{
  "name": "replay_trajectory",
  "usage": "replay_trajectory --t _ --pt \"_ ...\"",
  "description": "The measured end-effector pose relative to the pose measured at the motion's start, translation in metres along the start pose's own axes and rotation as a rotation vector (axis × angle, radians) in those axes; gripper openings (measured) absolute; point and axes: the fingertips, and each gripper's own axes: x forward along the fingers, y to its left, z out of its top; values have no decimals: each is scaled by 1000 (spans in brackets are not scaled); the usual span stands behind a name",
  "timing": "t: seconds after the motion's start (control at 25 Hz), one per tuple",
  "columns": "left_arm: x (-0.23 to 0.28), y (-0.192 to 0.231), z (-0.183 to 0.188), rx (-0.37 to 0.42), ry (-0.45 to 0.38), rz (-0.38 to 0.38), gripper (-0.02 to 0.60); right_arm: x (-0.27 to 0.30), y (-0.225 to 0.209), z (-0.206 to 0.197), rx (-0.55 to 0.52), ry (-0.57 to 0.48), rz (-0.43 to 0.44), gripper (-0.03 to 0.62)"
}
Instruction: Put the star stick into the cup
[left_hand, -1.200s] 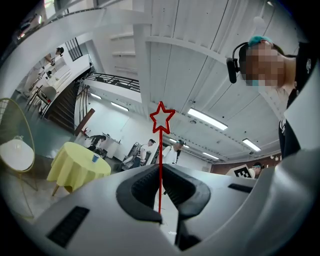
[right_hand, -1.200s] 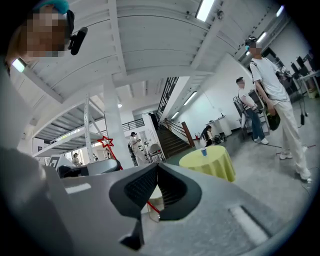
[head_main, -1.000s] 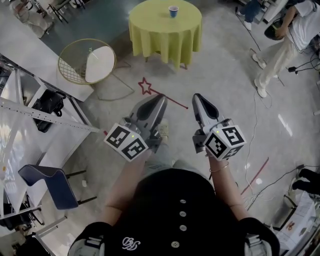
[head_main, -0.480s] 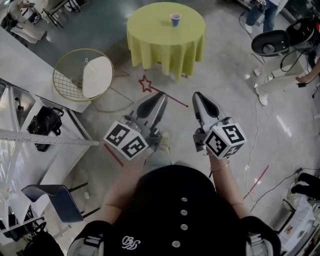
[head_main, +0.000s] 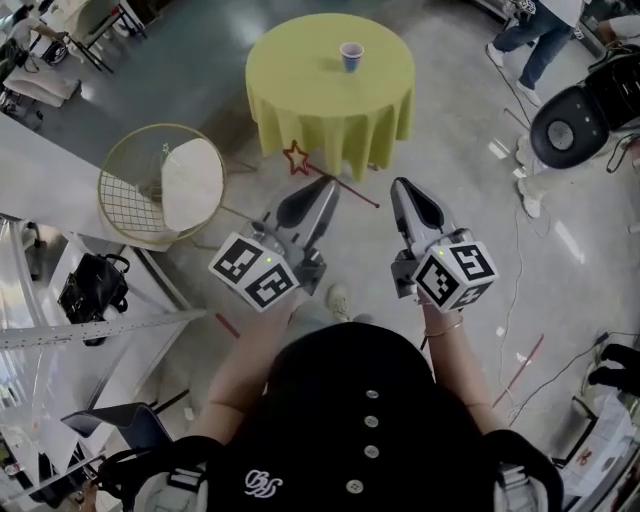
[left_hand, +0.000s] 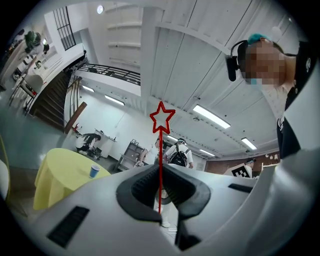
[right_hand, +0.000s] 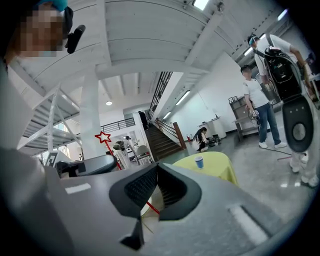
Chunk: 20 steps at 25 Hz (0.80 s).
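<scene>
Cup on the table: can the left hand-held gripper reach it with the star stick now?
Probably not yet: the cup stands well beyond the left hand-held gripper and star stick; open floor lies between.

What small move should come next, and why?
Probably carry the star stick forward toward the cup. The left gripper is shut on the stick, and the cup stands on the yellow table ahead, well apart from it.

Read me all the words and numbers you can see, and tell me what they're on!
No text here can be read.
The black top has a white curly emblem, too small to read.
The cube on the left hand-held gripper and the one on the right hand-held gripper show black-and-white square patterns, no letters or numbers.
The cup has no readable print.
</scene>
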Motion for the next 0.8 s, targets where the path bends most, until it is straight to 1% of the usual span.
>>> replay_trajectory --t 0.16,0.32,0.52,0.8 --pt "16 14 3 -15 14 -19 21 15 -9 3 10 1 -25 3" --pt "25 29 0 -43 22 -20 21 24 -19 2 23 4 -46 3" --pt "34 48 -1 -49 26 -16 21 37 -39 6 32 -4 -79 3" --pt "70 81 -2 -54 26 9 21 75 -71 8 33 16 -53 3"
